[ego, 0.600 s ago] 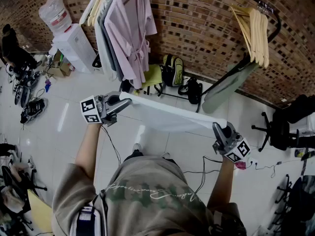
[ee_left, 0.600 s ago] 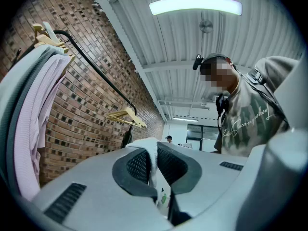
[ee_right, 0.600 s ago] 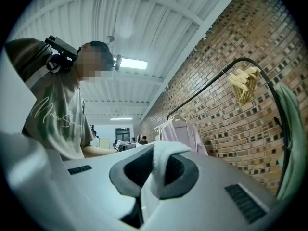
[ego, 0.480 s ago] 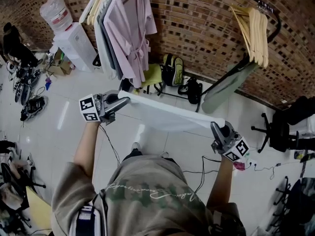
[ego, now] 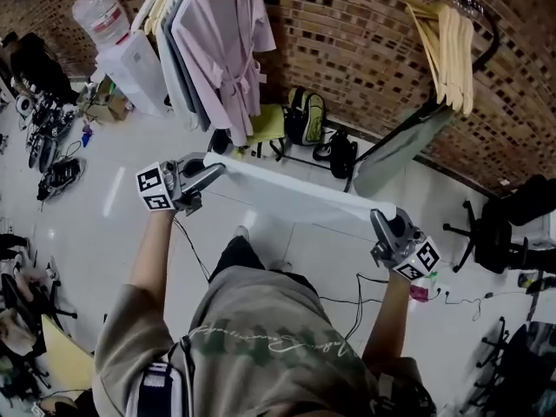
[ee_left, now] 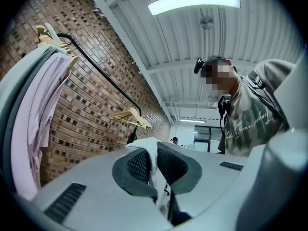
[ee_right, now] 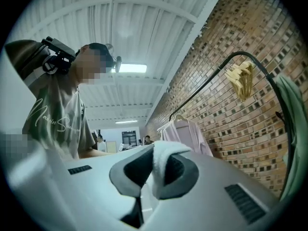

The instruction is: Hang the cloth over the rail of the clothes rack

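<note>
Brown brick wall [ego: 365,42] across the far side, glossy white tiled floor [ego: 130,224] below, seen steeply from above. Black curved metal rail of the clothes rack [ee_right: 202,84] runs along the wall; on its left stretch hang a pale pink robe [ego: 226,50] and grey garments, on its right stretch a bunch of bare pale wooden hangers [ego: 447,55] and one drooping sage-green garment [ego: 400,150]. White water dispenser [ego: 130,63] with its bottle stands far left; dark backpacks [ego: 306,118] sit on the floor by the wall; black office chair [ego: 491,228] at right. Person in a grey-green printed T-shirt [ego: 269,337] stands near, both arms out in front. Long white cloth [ego: 295,200] is stretched taut between the two tools, held out level in the air on the near side of the rack, well apart from the rail and not touching it. Left gripper [ego: 217,170] holds the cloth's left end: jaws closed together, a thin fold of white fabric pinched between the dark ribbed pads [ee_left: 139,165]. Right gripper [ego: 382,222] holds the right end: jaws closed on a thicker bunched fold that rolls up and over the jaw tips. Both tools angle slightly upward, marker cubes turned towards the person
</note>
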{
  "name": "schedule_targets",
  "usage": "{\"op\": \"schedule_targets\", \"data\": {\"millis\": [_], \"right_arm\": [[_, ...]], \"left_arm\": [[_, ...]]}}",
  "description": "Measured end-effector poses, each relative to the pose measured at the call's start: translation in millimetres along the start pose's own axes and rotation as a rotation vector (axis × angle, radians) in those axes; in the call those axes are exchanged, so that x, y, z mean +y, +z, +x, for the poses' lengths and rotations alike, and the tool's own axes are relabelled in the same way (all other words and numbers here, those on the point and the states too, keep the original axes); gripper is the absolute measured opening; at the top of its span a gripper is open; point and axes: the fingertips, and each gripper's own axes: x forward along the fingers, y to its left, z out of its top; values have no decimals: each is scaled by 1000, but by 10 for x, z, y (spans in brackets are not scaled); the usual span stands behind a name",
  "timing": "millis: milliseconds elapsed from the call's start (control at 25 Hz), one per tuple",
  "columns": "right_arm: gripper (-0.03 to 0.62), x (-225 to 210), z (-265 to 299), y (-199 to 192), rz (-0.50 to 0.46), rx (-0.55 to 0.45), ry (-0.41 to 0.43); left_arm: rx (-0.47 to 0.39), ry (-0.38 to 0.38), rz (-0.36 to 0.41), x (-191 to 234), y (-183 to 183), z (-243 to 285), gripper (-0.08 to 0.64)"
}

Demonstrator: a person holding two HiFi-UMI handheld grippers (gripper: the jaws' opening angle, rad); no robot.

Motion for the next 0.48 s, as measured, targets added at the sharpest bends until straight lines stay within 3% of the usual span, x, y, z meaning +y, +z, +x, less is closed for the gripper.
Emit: {"op": "schedule_targets", "data": {"millis": [120, 360, 480], "right_arm": [[20, -129, -17, -22, -9, -7, -23], [20, -528, 125, 58, -30, -23, -64], [20, -730, 291, 179, -44, -46, -90]], "left_arm": [[-14, -7, -21, 130, -67, 98, 17], [37, -48, -10, 551, 6, 308, 17], [-26, -100, -46, 753, 248, 383, 17]]}}
